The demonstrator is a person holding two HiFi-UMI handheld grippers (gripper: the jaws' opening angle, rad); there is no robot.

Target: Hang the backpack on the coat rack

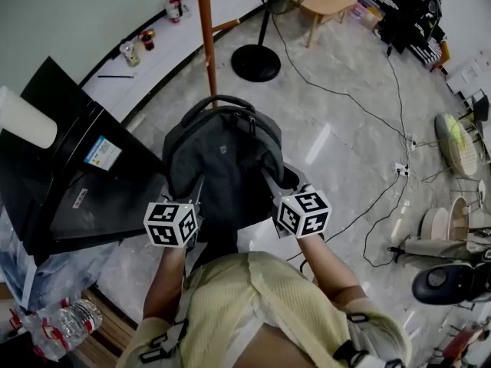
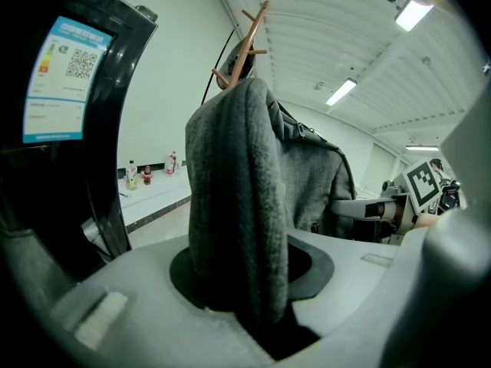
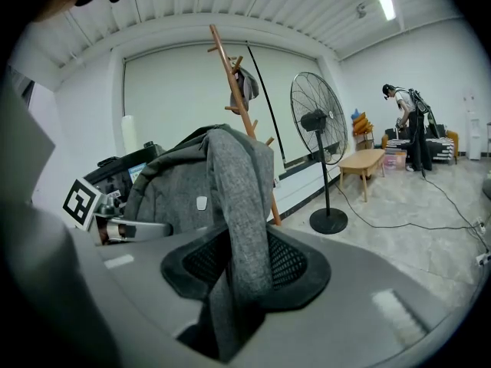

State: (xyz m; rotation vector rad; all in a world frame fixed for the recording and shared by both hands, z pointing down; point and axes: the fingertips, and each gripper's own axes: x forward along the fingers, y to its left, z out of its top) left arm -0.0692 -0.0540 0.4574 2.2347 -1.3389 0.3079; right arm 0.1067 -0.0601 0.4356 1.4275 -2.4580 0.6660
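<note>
my left fingers (image 2: 115, 297) clench one shoulder strap (image 2: 238, 205), my right fingers (image 3: 399, 297) the other strap (image 3: 239, 205), so the backpack (image 1: 222, 159) hangs spread, top handle (image 1: 217, 102) free toward the coat rack (image 1: 205, 37).

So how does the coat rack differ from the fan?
The coat rack is a brown wooden pole with pegs; the fan is black, with a round cage head and disc base. A grey item hangs on the coat rack; nothing hangs on the fan. Both stand upright on the floor.
</note>
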